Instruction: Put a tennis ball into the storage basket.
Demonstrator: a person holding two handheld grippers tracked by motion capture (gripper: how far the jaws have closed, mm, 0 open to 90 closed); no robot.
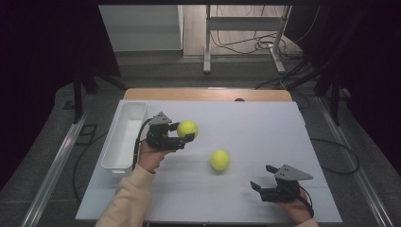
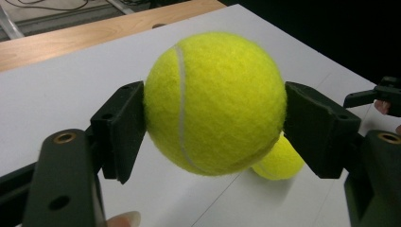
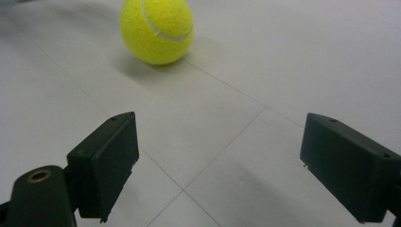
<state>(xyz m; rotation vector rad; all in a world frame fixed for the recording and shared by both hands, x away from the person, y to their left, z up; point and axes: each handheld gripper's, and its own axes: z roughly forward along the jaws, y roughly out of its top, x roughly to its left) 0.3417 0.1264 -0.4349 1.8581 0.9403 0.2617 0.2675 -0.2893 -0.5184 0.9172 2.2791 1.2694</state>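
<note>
A yellow tennis ball (image 1: 187, 128) (image 2: 215, 101) is clamped between the pads of my left gripper (image 1: 184, 131) (image 2: 215, 125), lifted off the white table surface. A second tennis ball (image 1: 220, 160) (image 2: 280, 161) (image 3: 157, 29) rests on the table near the middle. My right gripper (image 1: 261, 177) (image 3: 220, 163) stands open at the front right, low over the table; its jaws point toward the second ball, which lies some way ahead of them with nothing between the pads.
A long white bin (image 1: 124, 135) stands along the table's left edge, just left of my left hand. The white board (image 1: 265, 127) lies on a wooden table (image 1: 208, 94); cables and metal stand legs (image 1: 207, 56) are on the floor beyond.
</note>
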